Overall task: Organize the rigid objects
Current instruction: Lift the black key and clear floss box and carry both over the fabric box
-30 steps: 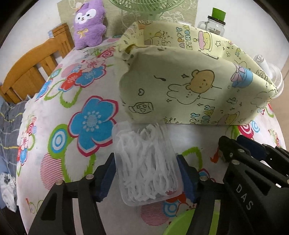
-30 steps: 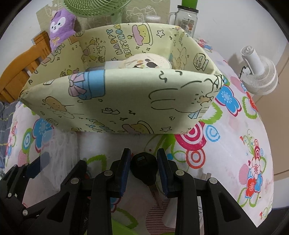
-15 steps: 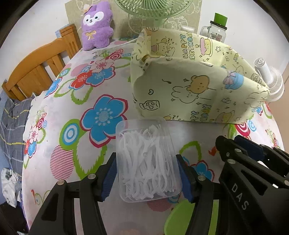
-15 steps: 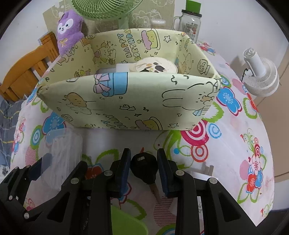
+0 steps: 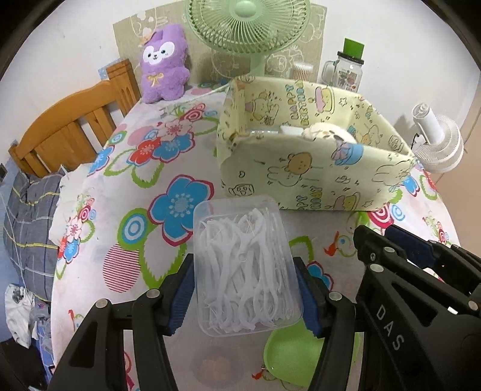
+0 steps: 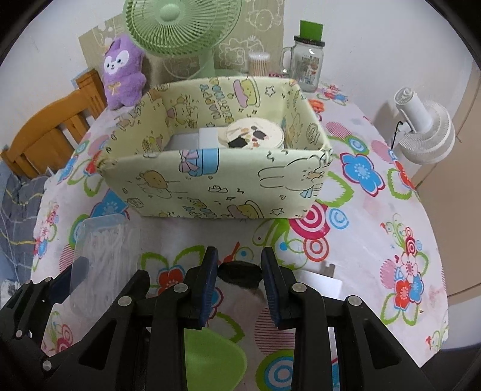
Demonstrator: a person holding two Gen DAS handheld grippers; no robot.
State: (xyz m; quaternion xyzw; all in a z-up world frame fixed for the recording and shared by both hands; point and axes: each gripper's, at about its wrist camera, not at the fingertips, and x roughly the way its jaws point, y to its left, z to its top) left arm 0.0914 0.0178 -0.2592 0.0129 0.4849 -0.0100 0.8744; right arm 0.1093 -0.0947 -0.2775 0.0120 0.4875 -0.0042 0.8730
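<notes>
My left gripper [image 5: 245, 288] is shut on a clear plastic box of white floss picks [image 5: 245, 270], held above the flowered tablecloth in front of the yellow cartoon storage box [image 5: 312, 177]. My right gripper [image 6: 239, 276] is shut on a black-headed key [image 6: 239, 270], also raised in front of the storage box [image 6: 216, 183]. The storage box holds a round patterned tin [image 6: 255, 135] and a white flat item [image 6: 192, 140]. The floss box also shows at the left of the right wrist view [image 6: 102, 249]. The right gripper's black arm [image 5: 421, 300] shows in the left wrist view.
A green fan [image 6: 180, 27], purple plush toy [image 6: 123, 72], glass jar with green lid [image 6: 308, 66] and cotton-swab jar [image 6: 258, 61] stand behind the box. A white small fan [image 6: 424, 132] sits at the right. A wooden chair [image 5: 69, 129] is at the left. A green dish [image 5: 294, 355] lies below.
Both grippers have risen and drawn back from the storage box with the floss box and key still held; the box's inside is now visible.
</notes>
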